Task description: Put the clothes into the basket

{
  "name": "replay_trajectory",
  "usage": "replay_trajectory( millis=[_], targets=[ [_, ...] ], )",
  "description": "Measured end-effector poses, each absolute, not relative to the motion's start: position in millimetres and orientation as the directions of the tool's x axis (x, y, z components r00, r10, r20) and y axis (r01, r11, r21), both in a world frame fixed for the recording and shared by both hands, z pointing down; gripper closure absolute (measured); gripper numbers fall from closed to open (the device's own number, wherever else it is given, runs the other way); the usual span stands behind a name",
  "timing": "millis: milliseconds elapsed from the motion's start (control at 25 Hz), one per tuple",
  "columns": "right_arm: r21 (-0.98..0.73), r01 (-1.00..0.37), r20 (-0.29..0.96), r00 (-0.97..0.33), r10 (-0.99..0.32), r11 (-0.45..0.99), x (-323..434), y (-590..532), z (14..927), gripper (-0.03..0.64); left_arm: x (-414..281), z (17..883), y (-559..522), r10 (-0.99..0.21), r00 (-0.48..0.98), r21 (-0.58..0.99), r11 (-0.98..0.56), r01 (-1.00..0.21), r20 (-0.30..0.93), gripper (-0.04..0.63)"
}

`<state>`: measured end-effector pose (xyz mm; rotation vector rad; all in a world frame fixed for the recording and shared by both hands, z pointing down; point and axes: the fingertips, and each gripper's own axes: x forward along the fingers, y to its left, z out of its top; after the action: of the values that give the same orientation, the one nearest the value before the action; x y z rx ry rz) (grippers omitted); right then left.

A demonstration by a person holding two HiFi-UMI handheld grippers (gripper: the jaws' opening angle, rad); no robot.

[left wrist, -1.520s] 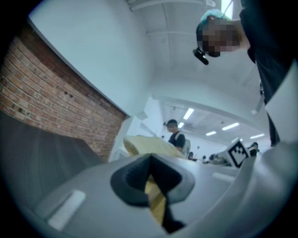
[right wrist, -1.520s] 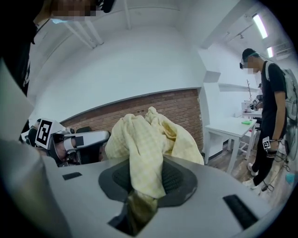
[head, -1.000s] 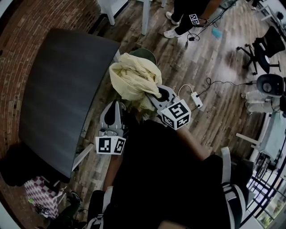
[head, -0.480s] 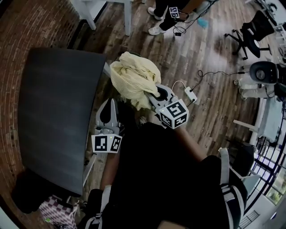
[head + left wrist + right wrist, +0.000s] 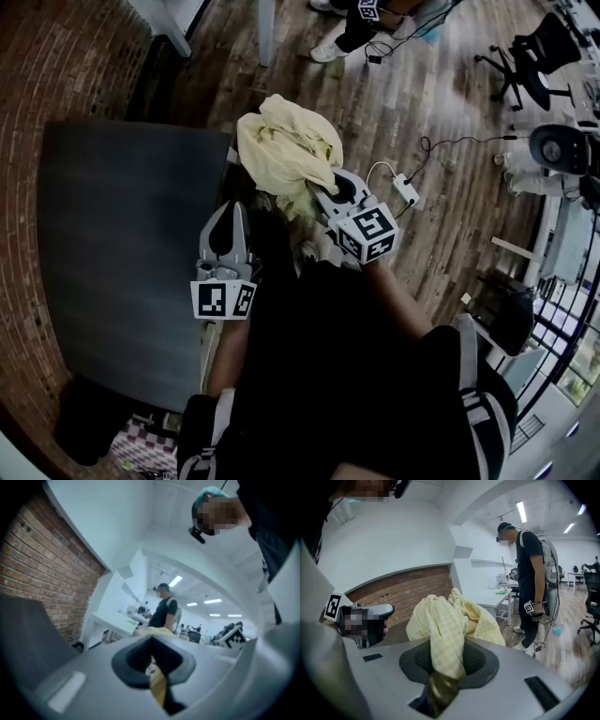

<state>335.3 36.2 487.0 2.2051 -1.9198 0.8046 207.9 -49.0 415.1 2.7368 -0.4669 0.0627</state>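
Just off the table's (image 5: 122,262) right edge, the right gripper (image 5: 317,195) holds the yellow cloth (image 5: 286,150) bunched above the floor, jaws clamped on a fold. The left gripper (image 5: 228,214) looks closed and empty. This is likely the carrying step. The basket is not in view, so the next move calls for finding it and releasing the cloth above it.

A pale yellow checked garment (image 5: 286,150) is bunched into a loose, crumpled ball. It is held up above the wooden floor (image 5: 450,131), just right of the dark table (image 5: 122,244), with one fold pinched in the right gripper (image 5: 323,195).
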Motion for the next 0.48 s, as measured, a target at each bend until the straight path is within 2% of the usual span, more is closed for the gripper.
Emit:
replay_trajectory(
  millis=[480],
  targets=[
    [-0.288,-0.917,0.516,0.093,-0.851,-0.275,372.4,-29.7,541.4,0.517,260.6,448.6,-119.8,-0.268,0.952,0.384,-0.871,-0.305,0.148,0.592]
  ],
)
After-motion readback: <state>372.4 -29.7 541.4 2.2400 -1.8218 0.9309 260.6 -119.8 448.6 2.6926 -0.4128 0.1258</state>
